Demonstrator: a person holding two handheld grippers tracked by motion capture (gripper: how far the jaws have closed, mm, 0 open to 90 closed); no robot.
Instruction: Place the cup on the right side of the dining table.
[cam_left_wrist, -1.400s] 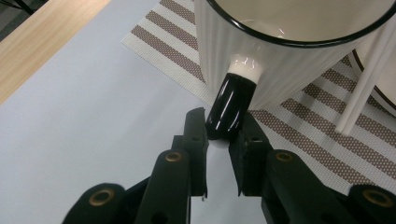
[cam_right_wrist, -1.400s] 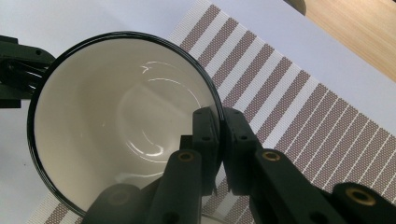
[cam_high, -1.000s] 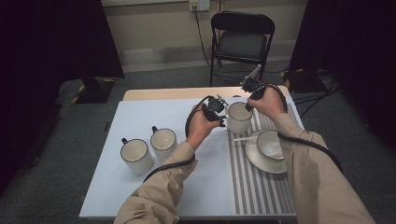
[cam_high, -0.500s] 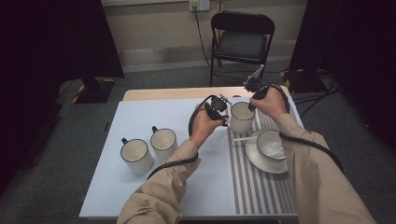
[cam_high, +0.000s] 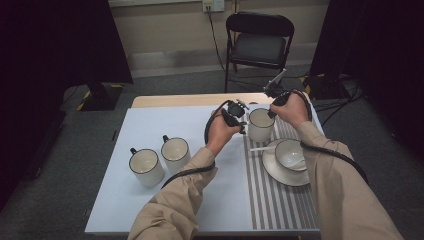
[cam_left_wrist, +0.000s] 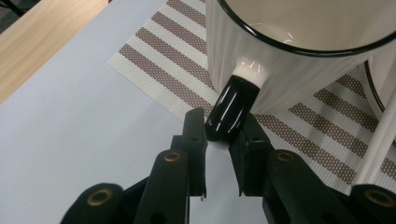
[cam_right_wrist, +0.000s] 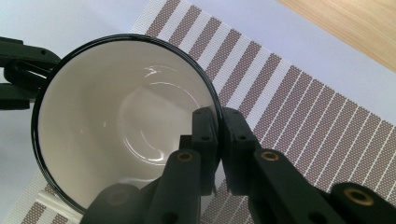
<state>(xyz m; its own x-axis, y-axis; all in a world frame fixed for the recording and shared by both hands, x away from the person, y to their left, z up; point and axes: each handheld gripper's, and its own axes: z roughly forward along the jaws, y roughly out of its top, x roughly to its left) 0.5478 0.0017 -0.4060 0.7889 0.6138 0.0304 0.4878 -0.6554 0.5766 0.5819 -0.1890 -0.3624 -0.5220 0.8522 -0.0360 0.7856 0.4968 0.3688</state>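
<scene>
A white ribbed mug (cam_high: 261, 124) with a black rim is at the far left edge of the striped placemat (cam_high: 280, 200). My left gripper (cam_high: 240, 119) is shut on its glossy black handle (cam_left_wrist: 232, 109), jaws either side of it, in the left gripper view (cam_left_wrist: 223, 126). From the other side, my right gripper (cam_high: 274, 102) is shut on the mug's wall (cam_right_wrist: 116, 126), with one jaw inside the rim and one outside (cam_right_wrist: 219, 116). The mug is empty. Whether it rests on the mat or hangs just above it I cannot tell.
Two more white mugs (cam_high: 146, 166) (cam_high: 176, 152) stand on the pale sheet at the left. A cup with a spoon sits on a saucer (cam_high: 272, 172) on the placemat, close to my right forearm. A black folding chair (cam_high: 257, 42) stands behind the table.
</scene>
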